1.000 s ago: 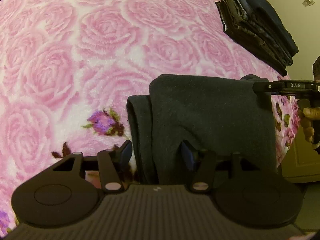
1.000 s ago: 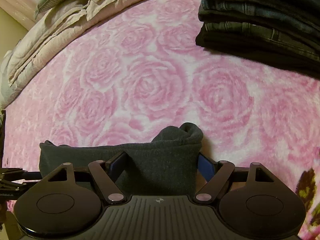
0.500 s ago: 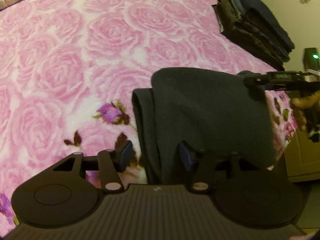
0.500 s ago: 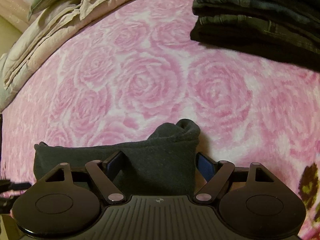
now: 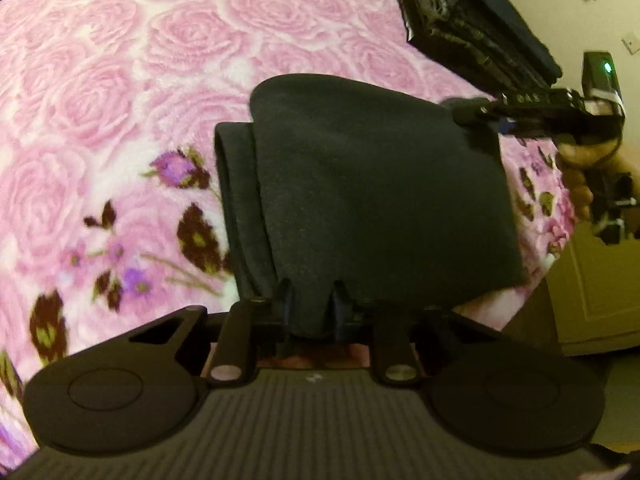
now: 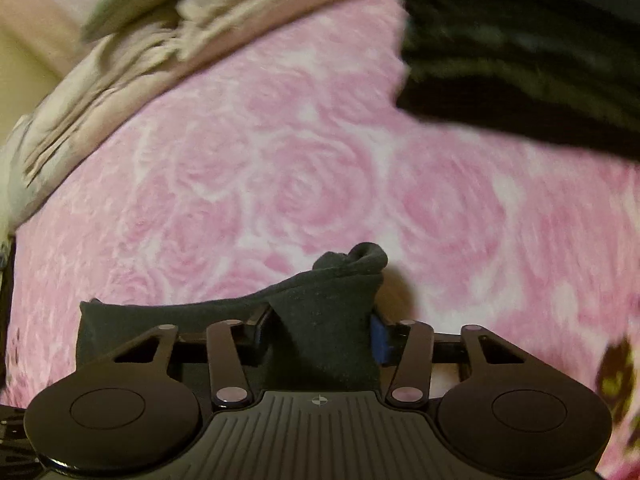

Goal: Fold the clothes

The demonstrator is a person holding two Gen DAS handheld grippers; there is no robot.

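A folded dark grey garment (image 5: 380, 184) is held above the pink rose blanket (image 5: 120, 80). My left gripper (image 5: 312, 300) is shut on its near edge, the cloth pinched between the two fingers. My right gripper (image 5: 476, 110) grips the far right corner, seen from the left wrist view with a hand (image 5: 580, 168) behind it. In the right wrist view the right gripper (image 6: 320, 332) is shut on a bunched fold of the same garment (image 6: 328, 320), which stretches off to the left.
A stack of folded dark clothes (image 5: 480, 28) sits at the far right of the bed, also large and blurred as the dark stack (image 6: 520, 60) in the right wrist view. Beige bedding (image 6: 120, 60) lies along the far edge. The bed's edge and a cream cabinet (image 5: 592, 280) are at right.
Both grippers have shut on the garment; they stood open around it before. The garment has come up off the blanket and both views have shifted, with motion blur.
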